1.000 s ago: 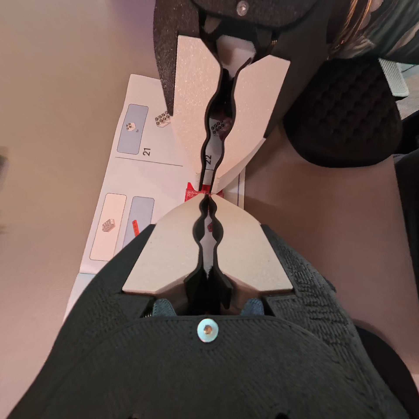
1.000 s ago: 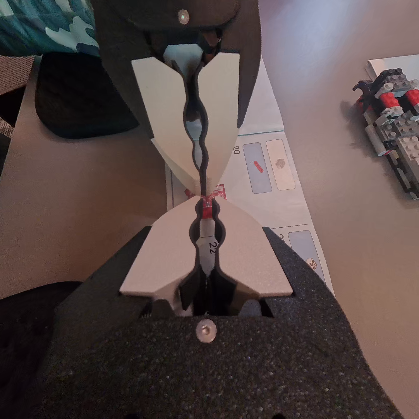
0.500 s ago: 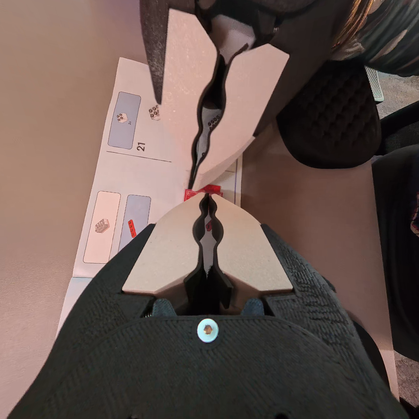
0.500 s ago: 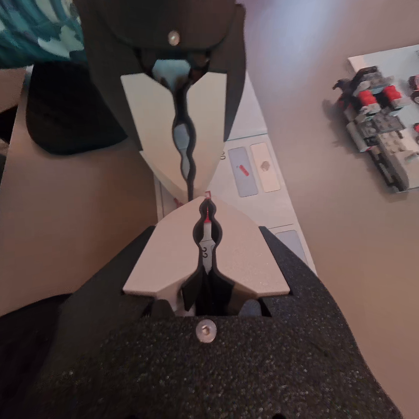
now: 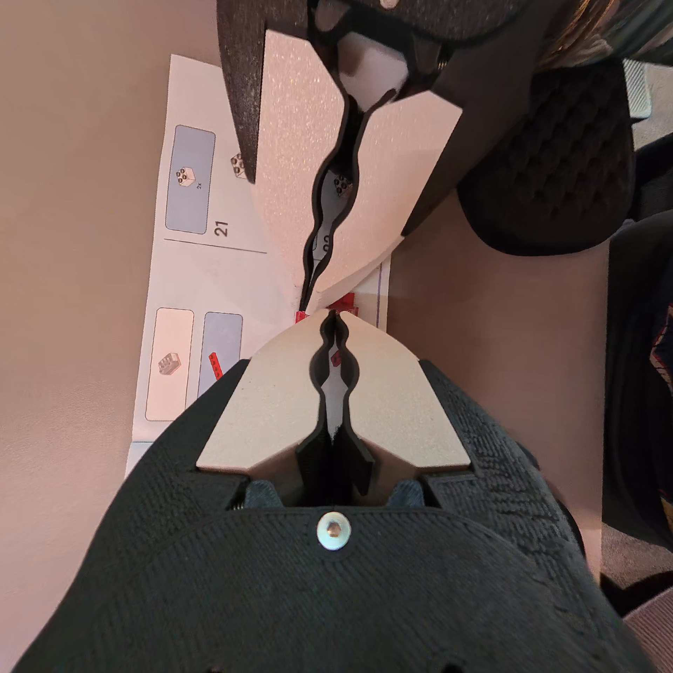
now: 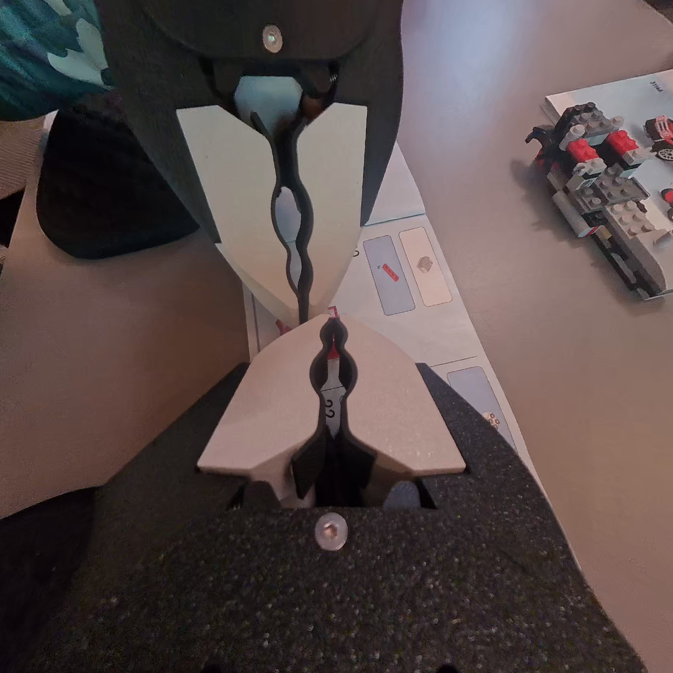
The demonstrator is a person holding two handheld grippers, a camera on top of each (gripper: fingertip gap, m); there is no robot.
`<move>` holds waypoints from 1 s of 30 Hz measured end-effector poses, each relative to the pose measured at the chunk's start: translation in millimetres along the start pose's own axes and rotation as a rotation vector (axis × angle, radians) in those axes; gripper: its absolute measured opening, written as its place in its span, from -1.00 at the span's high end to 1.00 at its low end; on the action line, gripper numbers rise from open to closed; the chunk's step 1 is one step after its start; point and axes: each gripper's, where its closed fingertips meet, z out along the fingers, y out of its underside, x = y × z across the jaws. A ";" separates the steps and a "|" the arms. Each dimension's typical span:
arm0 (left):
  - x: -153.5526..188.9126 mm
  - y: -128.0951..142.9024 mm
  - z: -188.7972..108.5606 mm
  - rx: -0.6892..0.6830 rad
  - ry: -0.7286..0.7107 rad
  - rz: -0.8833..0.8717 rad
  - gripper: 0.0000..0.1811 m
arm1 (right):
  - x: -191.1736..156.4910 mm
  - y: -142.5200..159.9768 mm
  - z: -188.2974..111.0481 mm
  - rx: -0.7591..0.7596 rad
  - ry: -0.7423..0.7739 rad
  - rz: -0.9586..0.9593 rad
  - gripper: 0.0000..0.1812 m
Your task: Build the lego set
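Observation:
A small red lego piece (image 5: pixel 346 303) is pinched where the two grippers meet tip to tip, a little above the open instruction booklet (image 5: pixel 204 276). My left gripper (image 5: pixel 333 314) is shut, with red showing on both sides of its tips. My right gripper (image 6: pixel 332 320) is shut too, with the red piece (image 6: pixel 332 312) at its tips and more red in the gap between its fingers. In the left wrist view the right gripper (image 5: pixel 307 295) comes in from the top, tilted, its tips just left of mine. Most of the piece is hidden by the fingers.
A partly built grey, black and red lego vehicle (image 6: pixel 601 189) lies on a second booklet (image 6: pixel 582 94) at the right of the table. A black padded chair (image 5: pixel 546 164) stands past the table edge. The booklet (image 6: pixel 418 327) lies under both grippers. Less than 4 cm separates the two grippers' tips.
The right gripper has tilted and shifted, so its tips now sit slightly to one side of the left gripper's instead of head on. Both stay shut at the red piece.

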 end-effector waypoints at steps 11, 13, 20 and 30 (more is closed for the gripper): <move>1.5 0.4 2.3 -0.170 -0.056 0.070 0.99 | -1.4 3.2 -2.6 0.012 0.008 0.018 1.00; 1.4 0.5 2.4 -0.184 -0.059 0.073 0.99 | -1.4 3.4 -2.5 0.006 0.007 0.016 1.00; 1.7 -0.9 4.6 -0.202 -0.089 0.092 0.99 | -1.0 5.9 -3.5 0.000 0.027 0.004 1.00; 3.0 -12.5 -12.9 0.140 -0.076 0.013 0.89 | -1.8 -17.2 -25.5 0.151 -0.028 0.052 0.92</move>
